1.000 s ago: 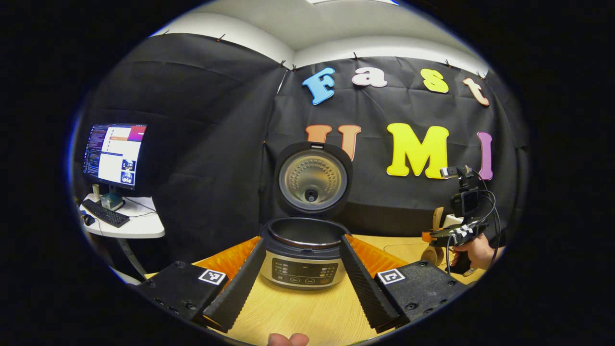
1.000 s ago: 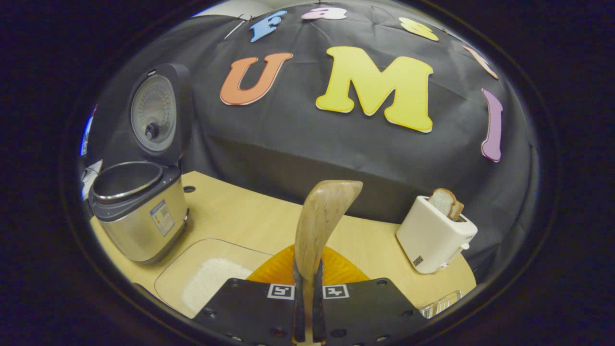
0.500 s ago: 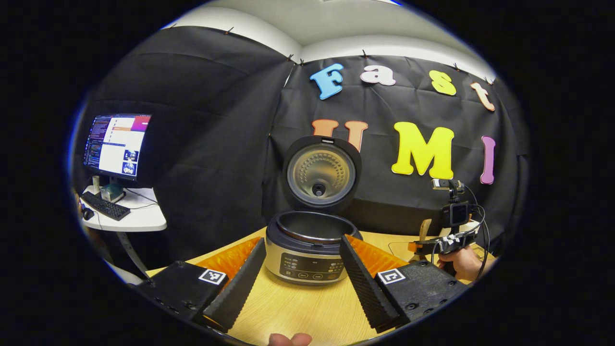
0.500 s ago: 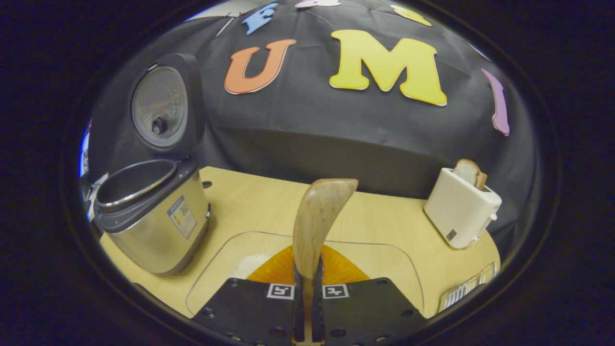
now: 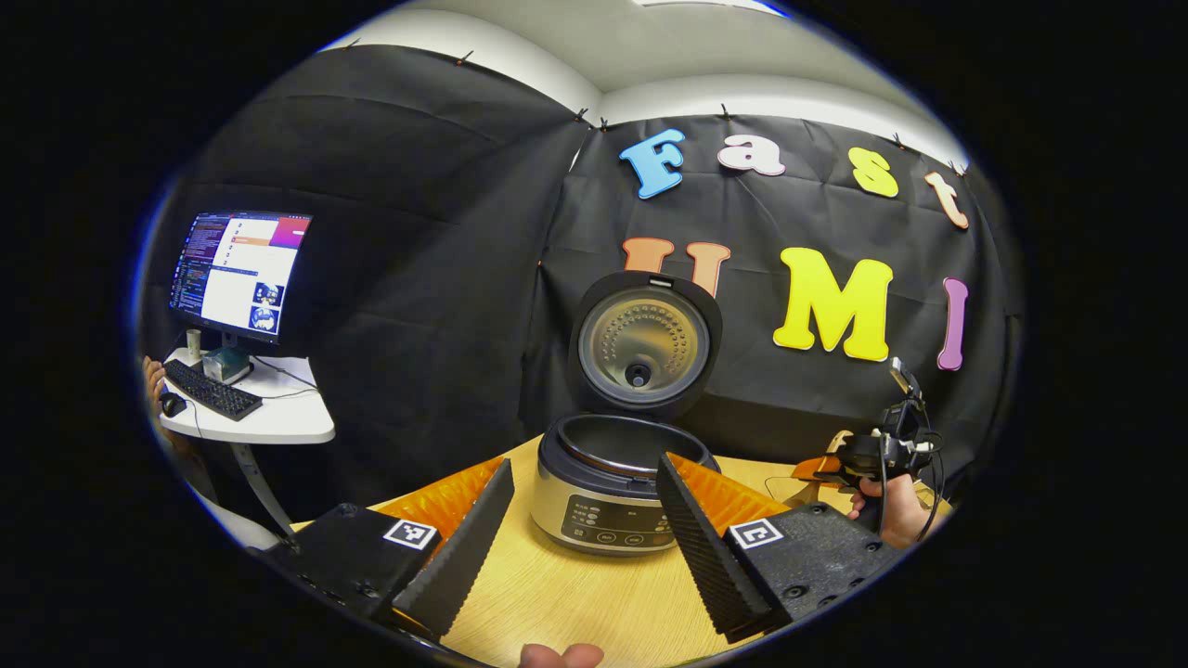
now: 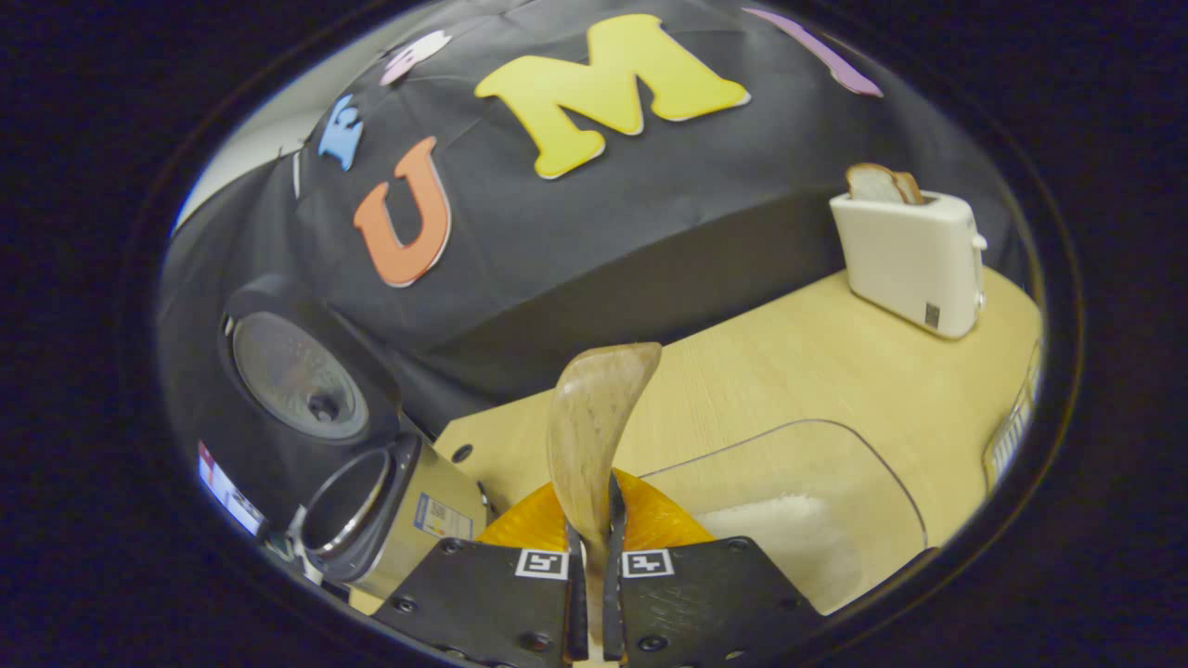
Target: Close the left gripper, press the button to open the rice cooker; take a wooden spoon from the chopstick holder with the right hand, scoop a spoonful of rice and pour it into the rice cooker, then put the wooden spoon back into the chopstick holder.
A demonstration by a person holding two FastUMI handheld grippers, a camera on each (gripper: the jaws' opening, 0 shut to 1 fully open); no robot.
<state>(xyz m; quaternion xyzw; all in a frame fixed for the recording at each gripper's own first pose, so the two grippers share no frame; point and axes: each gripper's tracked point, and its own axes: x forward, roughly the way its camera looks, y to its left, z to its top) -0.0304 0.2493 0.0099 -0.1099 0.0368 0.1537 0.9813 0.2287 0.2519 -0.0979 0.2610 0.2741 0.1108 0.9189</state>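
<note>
On the wooden table [image 6: 807, 362] the rice cooker [image 5: 617, 487] stands open, my left gripper [image 5: 580, 529] wide, my right gripper [image 6: 594, 594] clamping the wooden spoon [image 6: 594, 427], rice [image 6: 789, 543] unscooped.

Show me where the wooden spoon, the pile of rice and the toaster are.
wooden spoon [image 6: 594, 417], right gripper view, on its bowl.
rice [image 6: 789, 533], right gripper view, middle of the white pile.
toaster [image 6: 914, 264], right gripper view, its front wall.

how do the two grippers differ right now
The left gripper is open, its fingers spread either side of the rice cooker and holding nothing; the right gripper is shut on the wooden spoon. The left one faces the cooker squarely and level; the right gripper view is rolled, so the table slants. Both have black bodies with square markers and orange behind the fingers.
</note>
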